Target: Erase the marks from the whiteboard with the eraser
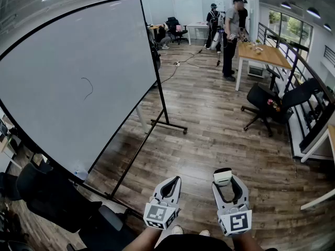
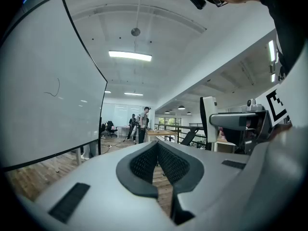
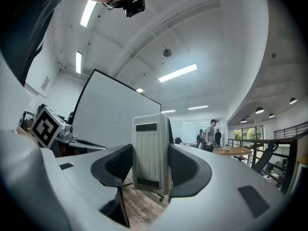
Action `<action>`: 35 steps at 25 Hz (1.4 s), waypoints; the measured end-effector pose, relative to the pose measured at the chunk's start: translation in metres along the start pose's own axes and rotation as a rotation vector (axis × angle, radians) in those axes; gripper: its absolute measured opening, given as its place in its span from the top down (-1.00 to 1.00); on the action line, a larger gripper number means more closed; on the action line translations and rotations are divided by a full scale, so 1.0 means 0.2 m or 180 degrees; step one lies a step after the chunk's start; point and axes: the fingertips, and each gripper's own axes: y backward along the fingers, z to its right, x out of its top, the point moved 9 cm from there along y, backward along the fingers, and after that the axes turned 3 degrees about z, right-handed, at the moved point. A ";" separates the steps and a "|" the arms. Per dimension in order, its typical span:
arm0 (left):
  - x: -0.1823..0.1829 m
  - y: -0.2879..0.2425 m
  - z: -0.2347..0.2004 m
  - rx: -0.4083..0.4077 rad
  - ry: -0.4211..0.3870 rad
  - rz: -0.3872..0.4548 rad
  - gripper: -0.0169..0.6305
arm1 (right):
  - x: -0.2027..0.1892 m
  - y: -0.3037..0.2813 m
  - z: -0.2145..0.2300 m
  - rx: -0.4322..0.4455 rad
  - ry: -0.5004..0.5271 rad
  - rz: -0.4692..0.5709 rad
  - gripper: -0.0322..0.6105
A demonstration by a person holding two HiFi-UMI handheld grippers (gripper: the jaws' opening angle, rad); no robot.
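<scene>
A large whiteboard point(image 1: 68, 88) on a black wheeled stand fills the left of the head view, with one thin curved black mark point(image 1: 88, 88) near its middle. The mark point(image 2: 55, 89) also shows in the left gripper view. My right gripper point(image 1: 223, 178) is shut on a white ribbed eraser point(image 3: 151, 152), held upright between the jaws, its top point(image 1: 222, 176) showing in the head view. My left gripper point(image 1: 171, 184) is shut with nothing in it, the pads touching. Both grippers hang low over the floor, well short of the board.
The stand's black foot bar point(image 1: 168, 124) and diagonal brace point(image 1: 133, 158) reach onto the wooden floor point(image 1: 209, 135). Black chairs point(image 1: 52, 197) crowd the lower left. An office chair point(image 1: 267, 106) and a wooden desk point(image 1: 261, 54) stand at the right. People point(image 1: 230, 35) stand at the back.
</scene>
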 end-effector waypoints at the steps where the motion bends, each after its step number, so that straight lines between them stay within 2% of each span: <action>1: -0.01 0.00 -0.01 -0.0017 -0.0019 -0.0011 0.89 | 0.00 -0.01 -0.01 0.0004 0.0002 -0.0004 0.11; 7: -0.03 0.02 -0.06 -0.0031 0.0027 -0.0022 0.89 | -0.01 -0.08 -0.05 0.0004 0.0030 -0.0056 0.11; 12: -0.05 0.04 -0.18 -0.0027 0.0278 -0.0024 0.89 | -0.02 -0.15 -0.12 0.0071 0.0020 -0.0035 0.11; 19: -0.03 0.13 -0.38 -0.0027 0.0146 -0.0016 0.89 | 0.01 -0.28 -0.27 0.0147 -0.0287 0.0079 0.11; 23: -0.06 0.15 -0.50 0.0017 0.0155 -0.0070 0.89 | 0.00 -0.37 -0.33 0.0081 -0.0373 0.0155 0.11; 28: -0.03 0.10 -0.61 0.0010 0.0079 -0.0070 0.89 | 0.02 -0.50 -0.31 0.0140 -0.0342 0.0187 0.10; 32: -0.02 -0.02 -0.70 0.0071 0.0037 -0.0066 0.89 | -0.01 -0.65 -0.25 0.0219 -0.0407 0.0223 0.10; 35: -0.02 -0.12 -0.78 0.0092 -0.0023 -0.0032 0.89 | -0.05 -0.78 -0.19 0.0224 -0.0338 0.0212 0.10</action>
